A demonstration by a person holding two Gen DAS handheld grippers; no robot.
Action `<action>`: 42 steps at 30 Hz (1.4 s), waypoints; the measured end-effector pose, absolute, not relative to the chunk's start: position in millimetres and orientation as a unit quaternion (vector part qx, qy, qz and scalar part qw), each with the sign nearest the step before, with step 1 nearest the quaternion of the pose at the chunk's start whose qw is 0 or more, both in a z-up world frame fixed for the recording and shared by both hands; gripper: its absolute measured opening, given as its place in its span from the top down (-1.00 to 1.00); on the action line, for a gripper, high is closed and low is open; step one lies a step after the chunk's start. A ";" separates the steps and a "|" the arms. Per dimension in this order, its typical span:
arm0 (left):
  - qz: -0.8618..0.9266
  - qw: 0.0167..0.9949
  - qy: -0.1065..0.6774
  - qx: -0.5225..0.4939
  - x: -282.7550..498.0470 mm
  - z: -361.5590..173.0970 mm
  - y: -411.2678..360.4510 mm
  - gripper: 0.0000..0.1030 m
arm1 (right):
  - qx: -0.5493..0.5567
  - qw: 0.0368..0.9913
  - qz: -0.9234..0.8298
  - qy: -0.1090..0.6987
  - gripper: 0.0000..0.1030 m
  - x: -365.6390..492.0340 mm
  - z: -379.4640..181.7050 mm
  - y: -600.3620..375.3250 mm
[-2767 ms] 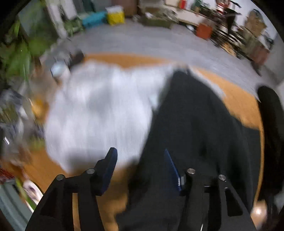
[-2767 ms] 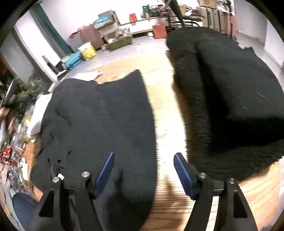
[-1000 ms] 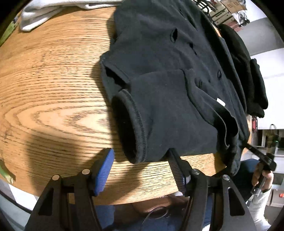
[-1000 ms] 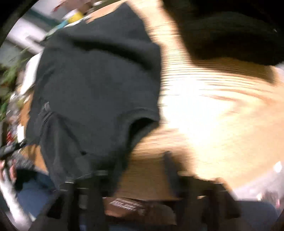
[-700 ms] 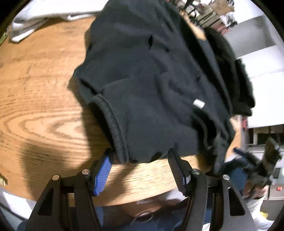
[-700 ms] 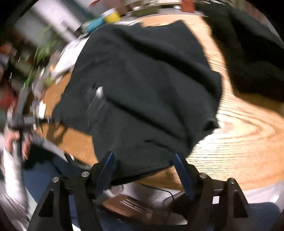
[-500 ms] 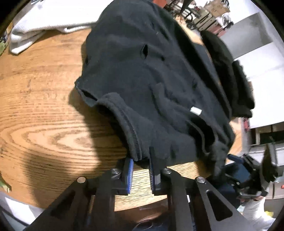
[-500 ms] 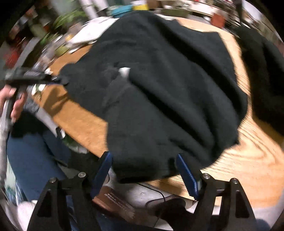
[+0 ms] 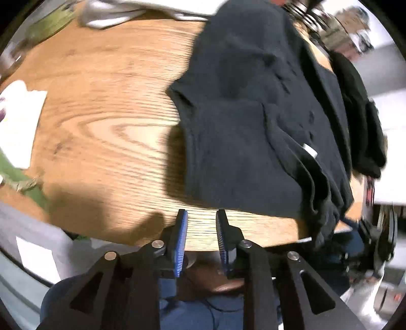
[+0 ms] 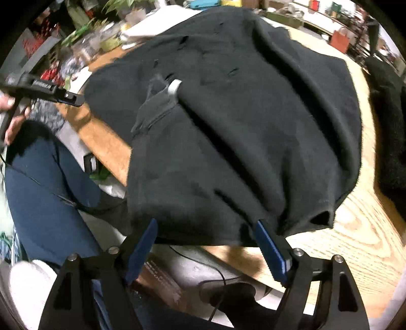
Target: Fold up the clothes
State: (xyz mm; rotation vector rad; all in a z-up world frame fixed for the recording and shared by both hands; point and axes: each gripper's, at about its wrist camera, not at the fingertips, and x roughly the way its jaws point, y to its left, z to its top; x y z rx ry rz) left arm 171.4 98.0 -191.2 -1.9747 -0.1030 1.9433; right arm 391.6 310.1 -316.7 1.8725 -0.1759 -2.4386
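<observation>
A black garment of soft, fleecy knit lies spread on the round wooden table, whose oak-like grain runs in broad oval rings. The fabric is rumpled into long folds, with a small white tag near its collar and a ribbed sleeve cuff open at the table's near edge. Part of the cloth hangs over that near edge toward the person's blue-trousered legs.

The left gripper hovers just above the near edge, beside the garment's hem; its blue-padded jaws stand narrow and are opening, with nothing between them. The right gripper has its jaws wide, opening a little more, set to either side of the overhanging hem without pressing it.

A second dark, thicker pile of cloth sits at the table's far right edge. A white cloth lies at the far edge and a sheet of white paper at the left edge. Plants and clutter crowd the background, blurred.
</observation>
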 end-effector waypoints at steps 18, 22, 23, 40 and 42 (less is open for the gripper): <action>0.662 0.246 -0.078 -0.704 159.9 -209.4 141.0 -0.16 | 0.560 0.026 -0.823 -0.090 0.54 374.2 -257.9 354.4; 0.661 0.247 -0.089 -0.702 158.2 -203.3 137.4 -0.16 | 0.545 -0.112 -0.822 -0.127 -0.58 380.6 -235.2 422.1; 0.662 0.248 -0.092 -0.702 158.0 -201.5 136.3 -0.16 | 0.547 -0.126 -0.817 -0.132 -0.56 380.9 -238.0 426.0; 0.740 0.204 -0.173 -0.617 113.6 -156.3 110.9 -0.16 | 0.648 -0.196 -0.728 -0.112 0.12 393.2 -306.5 464.5; 0.750 0.200 -0.181 -0.604 100.4 -149.8 132.6 -0.16 | 0.616 -0.203 -0.752 -0.116 -0.06 388.4 -277.7 479.4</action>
